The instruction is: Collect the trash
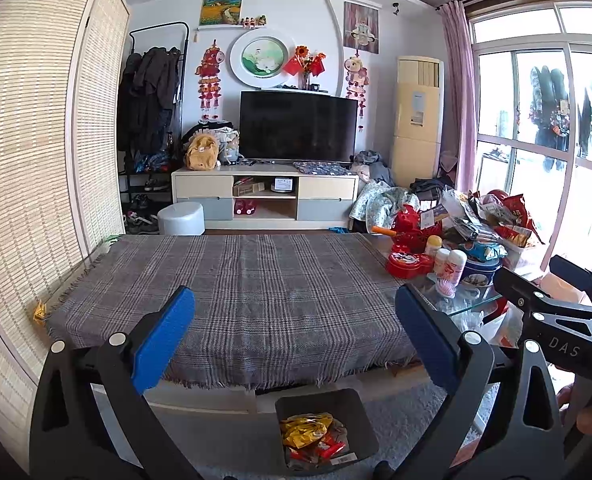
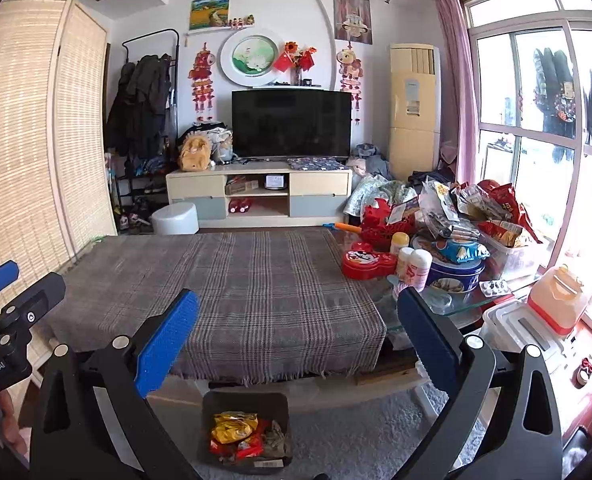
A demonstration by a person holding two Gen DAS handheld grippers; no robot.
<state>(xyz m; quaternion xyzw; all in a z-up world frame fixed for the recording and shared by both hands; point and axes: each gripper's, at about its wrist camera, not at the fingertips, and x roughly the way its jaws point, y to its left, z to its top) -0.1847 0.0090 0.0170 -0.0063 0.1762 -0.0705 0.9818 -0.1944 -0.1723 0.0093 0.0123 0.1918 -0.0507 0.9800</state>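
Plaid cloth (image 1: 232, 296) covers most of my table and lies bare from its far edge to the fringed near edge, so that stretch gives both my grippers open room. My left gripper (image 1: 296, 336) and my right gripper (image 2: 298, 340) both hang above the near edge, pads spread wide, gripping nothing. One dark bin (image 2: 246, 432) sits on the grey carpet just below the fringe, holding one yellow wrapper (image 2: 234, 426) and several red ones. Crowding starts at the cloth's right edge: one red tin (image 2: 366, 266), three pale bottles (image 2: 414, 268), one blue biscuit tin (image 2: 456, 276), one heap of snack bags (image 2: 480, 212).
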